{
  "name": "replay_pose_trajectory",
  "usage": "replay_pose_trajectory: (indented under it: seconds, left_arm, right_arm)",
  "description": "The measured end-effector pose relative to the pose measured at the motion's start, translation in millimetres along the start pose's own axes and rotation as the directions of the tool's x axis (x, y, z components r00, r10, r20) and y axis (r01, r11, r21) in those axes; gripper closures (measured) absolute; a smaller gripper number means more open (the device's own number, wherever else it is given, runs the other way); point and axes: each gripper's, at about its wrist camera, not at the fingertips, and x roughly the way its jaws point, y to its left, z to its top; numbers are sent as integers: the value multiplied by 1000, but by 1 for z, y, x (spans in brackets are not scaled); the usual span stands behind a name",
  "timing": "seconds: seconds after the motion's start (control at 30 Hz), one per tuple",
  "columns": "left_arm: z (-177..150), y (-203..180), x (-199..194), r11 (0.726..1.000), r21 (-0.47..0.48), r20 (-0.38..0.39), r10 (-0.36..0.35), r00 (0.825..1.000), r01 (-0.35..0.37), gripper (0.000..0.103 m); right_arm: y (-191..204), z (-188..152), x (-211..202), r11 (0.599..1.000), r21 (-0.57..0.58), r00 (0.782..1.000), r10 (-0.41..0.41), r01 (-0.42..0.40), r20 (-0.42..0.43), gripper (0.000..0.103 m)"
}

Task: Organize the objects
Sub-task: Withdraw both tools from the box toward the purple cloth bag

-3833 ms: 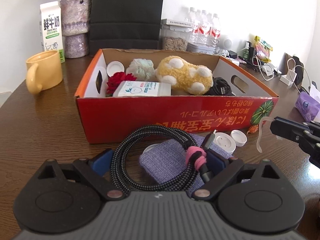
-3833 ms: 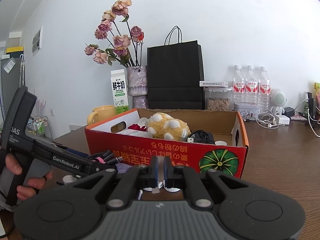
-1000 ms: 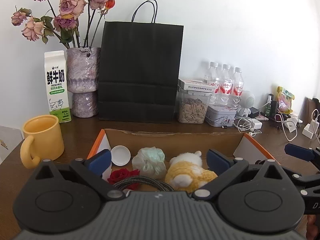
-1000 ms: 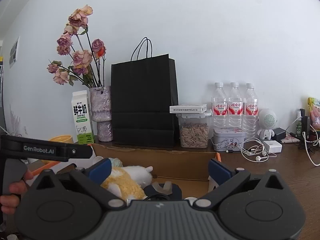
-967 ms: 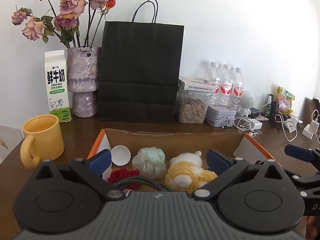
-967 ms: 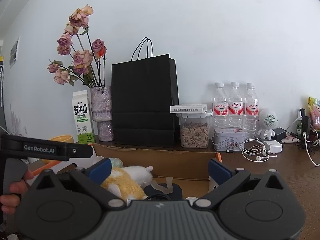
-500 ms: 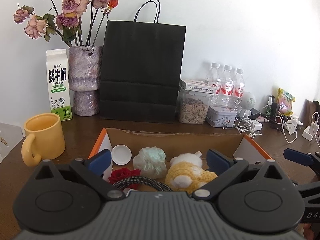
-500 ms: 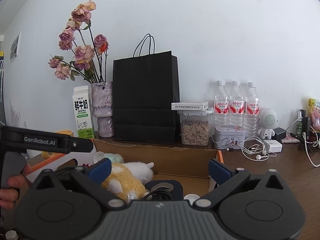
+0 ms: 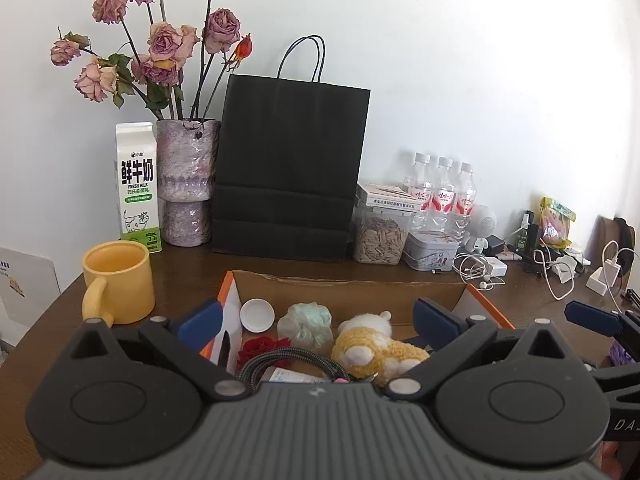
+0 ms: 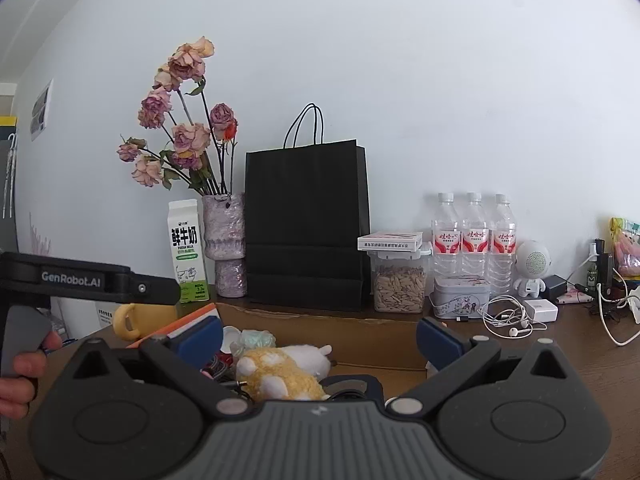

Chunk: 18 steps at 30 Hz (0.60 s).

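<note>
Braided cable (image 9: 288, 362) lies inside cardboard box (image 9: 352, 294), beside plush toy (image 9: 376, 350) — left gripper (image 9: 316, 320), right gripper (image 10: 318, 338) both spread wide, empty, above box.

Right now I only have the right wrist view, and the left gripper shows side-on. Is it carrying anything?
Observer: No. The left wrist view shows the left gripper open, nothing between its fingers.
Operator: Where is the braided cable?
Observer: The braided cable lies coiled inside the box, next to a red rose.
Operator: And the mug behind that gripper?
Observer: The yellow mug stands upright on the table, outside the box, off its left end.
</note>
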Motion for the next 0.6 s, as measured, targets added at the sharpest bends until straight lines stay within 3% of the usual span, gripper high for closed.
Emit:
replay_pose_trajectory:
  seconds: [0.6]
  left_arm:
    - [-24,29,-72,998,-37,-51,54,997,-56,0]
  right_arm:
    - [29,-20,-59,1000,-15,996,-9,8,-87,0]
